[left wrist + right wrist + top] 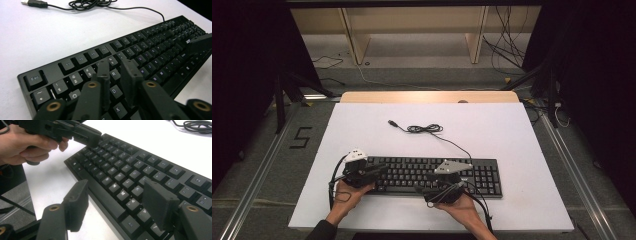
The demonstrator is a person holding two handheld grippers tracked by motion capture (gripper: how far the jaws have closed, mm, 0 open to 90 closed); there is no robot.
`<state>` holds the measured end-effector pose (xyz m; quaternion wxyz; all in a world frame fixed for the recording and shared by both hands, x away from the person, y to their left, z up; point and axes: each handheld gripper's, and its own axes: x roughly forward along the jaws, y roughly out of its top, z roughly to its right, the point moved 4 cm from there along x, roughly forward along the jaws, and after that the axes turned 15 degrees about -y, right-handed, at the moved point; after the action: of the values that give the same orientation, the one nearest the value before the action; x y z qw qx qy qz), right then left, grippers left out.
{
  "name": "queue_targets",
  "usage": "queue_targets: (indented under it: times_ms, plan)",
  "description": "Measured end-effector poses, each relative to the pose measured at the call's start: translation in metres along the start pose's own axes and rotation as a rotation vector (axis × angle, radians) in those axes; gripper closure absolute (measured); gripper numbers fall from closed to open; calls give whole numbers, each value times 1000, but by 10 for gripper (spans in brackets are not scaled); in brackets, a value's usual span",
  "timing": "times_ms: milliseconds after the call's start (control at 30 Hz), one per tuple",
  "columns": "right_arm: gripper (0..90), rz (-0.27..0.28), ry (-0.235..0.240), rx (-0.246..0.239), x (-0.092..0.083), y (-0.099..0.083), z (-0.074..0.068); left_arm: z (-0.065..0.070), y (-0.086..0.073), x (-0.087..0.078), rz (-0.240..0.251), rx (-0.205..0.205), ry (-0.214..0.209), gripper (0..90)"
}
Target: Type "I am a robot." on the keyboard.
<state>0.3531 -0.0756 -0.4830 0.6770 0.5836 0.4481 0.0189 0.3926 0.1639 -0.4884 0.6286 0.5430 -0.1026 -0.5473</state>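
Observation:
A black keyboard (432, 172) lies on the white table top (362, 135), near its front edge. Its cable (427, 129) is coiled behind it and ends in a loose USB plug (392, 122). My left gripper (379, 170) hovers over the keyboard's left end. In the left gripper view its jaws (115, 68) stand close together above the letter keys (113, 74), with a narrow empty gap. My right gripper (115, 192) is open wide, one jaw over the keys and the other off the keyboard's front edge (100, 195). It sits at the keyboard's front middle (427, 192).
Wooden shelving (357, 40) stands behind the table, with loose cables (507, 50) on the floor. Dark stand legs (282, 95) flank the table's back corners. A "5" mark (301, 137) is on the floor to the left. Bare table top (522, 140) surrounds the keyboard.

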Motion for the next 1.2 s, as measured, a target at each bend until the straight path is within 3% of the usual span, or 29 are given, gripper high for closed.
queue_targets:
  times_ms: [333,1200]
  plan:
    - [376,9,-3,3,-3,0,1,2,4,19,-66,30,-6,885]
    - [347,25,-12,8,-5,-1,2,-4,2,35,-129,12,5,889]
